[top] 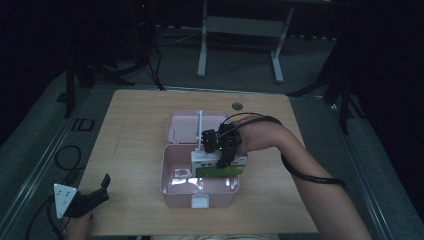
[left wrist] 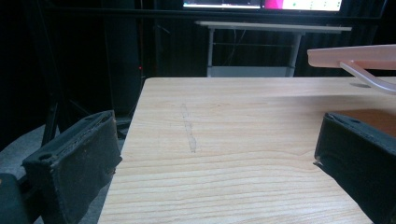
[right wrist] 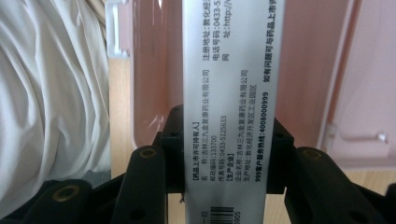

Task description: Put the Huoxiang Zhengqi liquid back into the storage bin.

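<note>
A pink storage box (top: 165,175) stands open in the middle of the table, its lid (top: 182,127) laid back behind it. Over the box's right half my right gripper (top: 220,150) is shut on a white and green medicine carton (top: 220,167). In the right gripper view the carton's white printed face (right wrist: 229,93) runs up between the black jaws, with the pink box (right wrist: 308,70) below it. My left gripper (top: 106,189) rests at the table's front left corner, open and holding nothing. In the left gripper view its jaws stand wide apart around bare wood (left wrist: 233,116).
The pink lid's edge (left wrist: 350,53) juts in at the upper right of the left gripper view. A white latch (top: 200,201) sits on the box's front wall. White cloth (right wrist: 51,102) lies to the left in the right gripper view. A table frame (top: 240,30) stands beyond the table.
</note>
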Available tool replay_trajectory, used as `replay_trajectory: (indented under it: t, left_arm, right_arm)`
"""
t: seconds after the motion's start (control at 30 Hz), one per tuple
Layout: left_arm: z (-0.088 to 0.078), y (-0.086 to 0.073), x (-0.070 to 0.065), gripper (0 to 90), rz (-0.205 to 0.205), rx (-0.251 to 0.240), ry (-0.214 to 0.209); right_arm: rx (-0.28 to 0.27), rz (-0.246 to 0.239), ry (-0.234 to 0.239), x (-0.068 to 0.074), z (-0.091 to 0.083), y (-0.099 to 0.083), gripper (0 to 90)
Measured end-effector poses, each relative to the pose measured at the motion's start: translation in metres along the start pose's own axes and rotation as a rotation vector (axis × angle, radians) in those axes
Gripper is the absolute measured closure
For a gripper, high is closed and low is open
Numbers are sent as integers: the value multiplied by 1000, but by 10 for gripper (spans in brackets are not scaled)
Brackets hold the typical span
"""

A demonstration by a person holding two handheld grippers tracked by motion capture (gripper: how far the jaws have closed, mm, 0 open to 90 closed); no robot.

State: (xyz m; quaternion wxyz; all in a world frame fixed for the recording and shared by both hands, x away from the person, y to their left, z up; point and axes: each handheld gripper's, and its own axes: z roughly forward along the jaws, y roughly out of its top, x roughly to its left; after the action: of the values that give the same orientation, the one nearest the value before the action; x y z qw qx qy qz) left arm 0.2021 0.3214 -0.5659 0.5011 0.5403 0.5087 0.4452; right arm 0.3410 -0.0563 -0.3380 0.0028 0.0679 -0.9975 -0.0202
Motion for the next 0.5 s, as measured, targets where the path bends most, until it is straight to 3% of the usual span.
replay_trajectory:
  t: [0.13, 0.5]
  left_arm:
    - [0, 0, 0, 2, -1, 0, 0]
    - [0, 0, 0, 2, -2, -1, -3]
  right_arm:
    - [-8, 10, 3, -2, 5, 9, 619]
    - [-14, -23, 34, 1, 19, 33, 619]
